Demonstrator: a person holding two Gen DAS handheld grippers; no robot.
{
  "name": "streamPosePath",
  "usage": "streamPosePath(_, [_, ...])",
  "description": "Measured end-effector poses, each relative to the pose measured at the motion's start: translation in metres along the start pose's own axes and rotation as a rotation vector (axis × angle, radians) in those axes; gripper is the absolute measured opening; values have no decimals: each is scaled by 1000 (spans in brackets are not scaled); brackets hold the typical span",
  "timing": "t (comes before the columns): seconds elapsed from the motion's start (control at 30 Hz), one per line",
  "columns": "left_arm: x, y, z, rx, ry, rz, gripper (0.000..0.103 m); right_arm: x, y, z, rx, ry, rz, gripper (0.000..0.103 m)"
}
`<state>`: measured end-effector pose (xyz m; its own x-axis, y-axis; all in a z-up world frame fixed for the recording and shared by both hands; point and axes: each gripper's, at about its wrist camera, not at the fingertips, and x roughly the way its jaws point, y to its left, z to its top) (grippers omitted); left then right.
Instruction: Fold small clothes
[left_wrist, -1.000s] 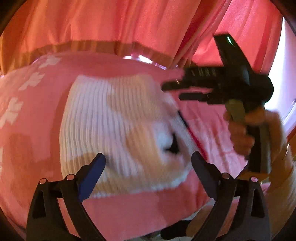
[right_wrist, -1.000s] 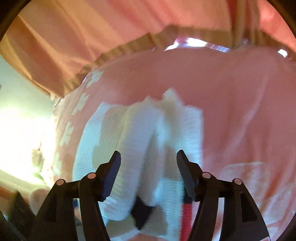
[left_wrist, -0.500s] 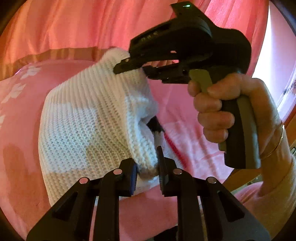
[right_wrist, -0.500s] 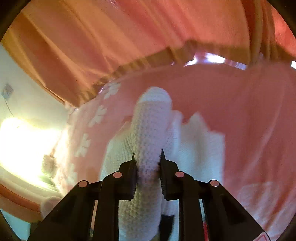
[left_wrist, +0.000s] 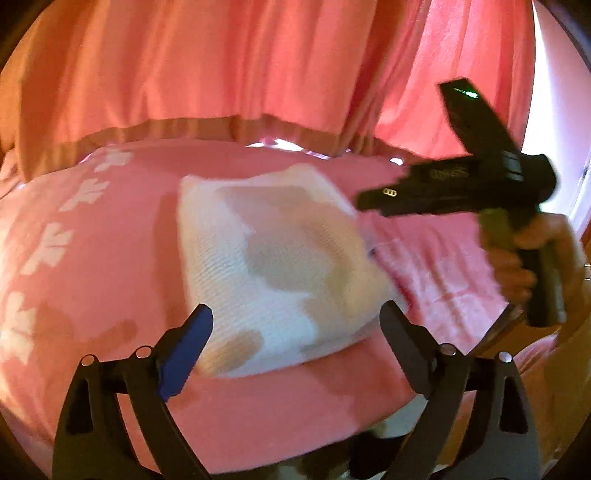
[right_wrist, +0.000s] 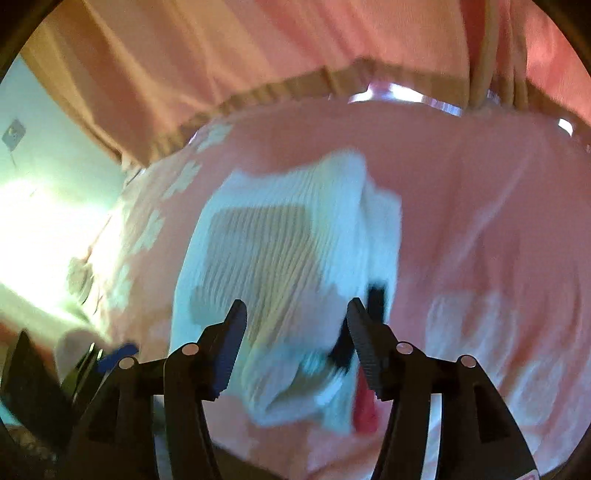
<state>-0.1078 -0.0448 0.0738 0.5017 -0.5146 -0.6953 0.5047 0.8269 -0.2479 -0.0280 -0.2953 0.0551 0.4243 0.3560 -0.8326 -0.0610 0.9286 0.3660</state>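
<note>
A small white knit garment with tan patches (left_wrist: 280, 266) lies folded on a pink blanket (left_wrist: 110, 280). It also shows in the right wrist view (right_wrist: 280, 266), with a black and red mark at its near right edge. My left gripper (left_wrist: 295, 325) is open and empty, just in front of the garment's near edge. My right gripper (right_wrist: 295, 325) is open and empty, above the garment's near part. In the left wrist view the right gripper's body (left_wrist: 461, 184) hovers by the garment's right side, held in a hand.
Pink curtains with a tan hem (left_wrist: 221, 125) hang behind the bed. The blanket has white flower prints on the left (left_wrist: 48, 243). A bright wall and a dark object (right_wrist: 29, 384) lie at the left in the right wrist view.
Half a second ago both grippers were shut on the lifted garment. Now both have opened and let go, and the garment lies folded flat on the blanket.
</note>
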Motion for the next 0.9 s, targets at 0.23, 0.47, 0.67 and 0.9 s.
streamPosePath(0.23, [43, 25, -24, -36, 92, 50, 84, 35, -6, -40, 41, 111, 59, 8])
streamPosePath(0.47, [68, 51, -20, -146, 159, 7, 30, -18, -24, -51, 97, -58, 75, 6])
streamPosePath(0.67, [80, 48, -30, -93, 222, 93, 32, 32, -19, -72, 59, 120, -72, 8])
streamPosePath(0.9, [30, 40, -18, -44, 136, 36, 73, -27, -12, -34, 64, -34, -51, 48])
